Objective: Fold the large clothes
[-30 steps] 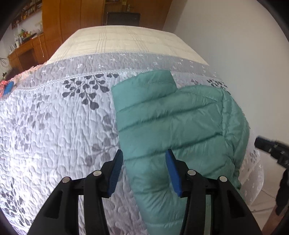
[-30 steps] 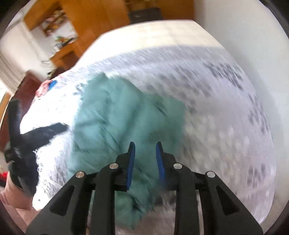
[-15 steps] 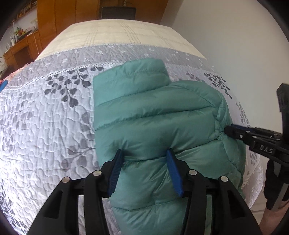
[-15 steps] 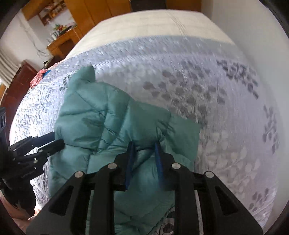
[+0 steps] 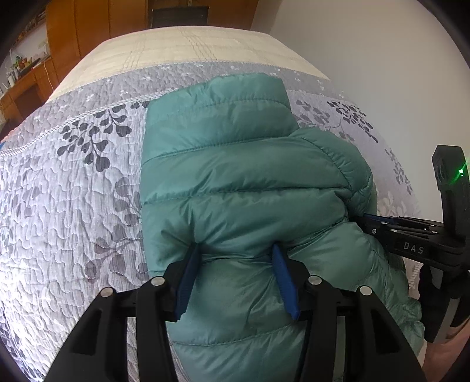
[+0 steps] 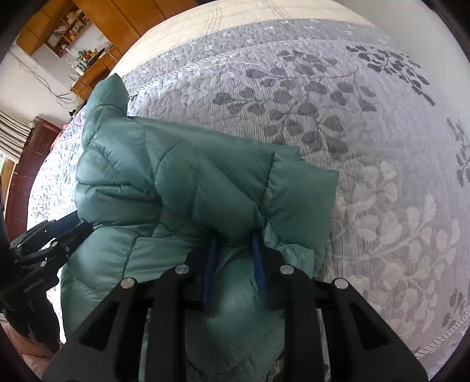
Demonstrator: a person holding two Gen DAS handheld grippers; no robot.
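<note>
A teal quilted puffer jacket (image 5: 243, 182) lies folded on the bed's grey leaf-patterned quilt (image 5: 73, 188), near the bed's front edge. My left gripper (image 5: 235, 252) is open, its blue pads pushed into a fold of the jacket's near side. My right gripper (image 6: 235, 238) has its blue pads narrowly spaced, pushed into a fold of the jacket (image 6: 182, 188); whether they pinch fabric is unclear. The right gripper also shows at the right edge of the left wrist view (image 5: 370, 220), its tip under the jacket's side. The left gripper shows at the left of the right wrist view (image 6: 67, 232).
The bed's far half has a cream cover (image 5: 182, 50). A white wall (image 5: 367, 53) runs along the right. Wooden cabinets (image 5: 88, 26) and a cluttered desk (image 6: 91, 67) stand at the far left. The quilt (image 6: 367, 176) spreads to the right of the jacket.
Both grippers have moved forward into the jacket. The left pads went from just short of its edge to pressed into a fold; the right gripper came in from the side.
</note>
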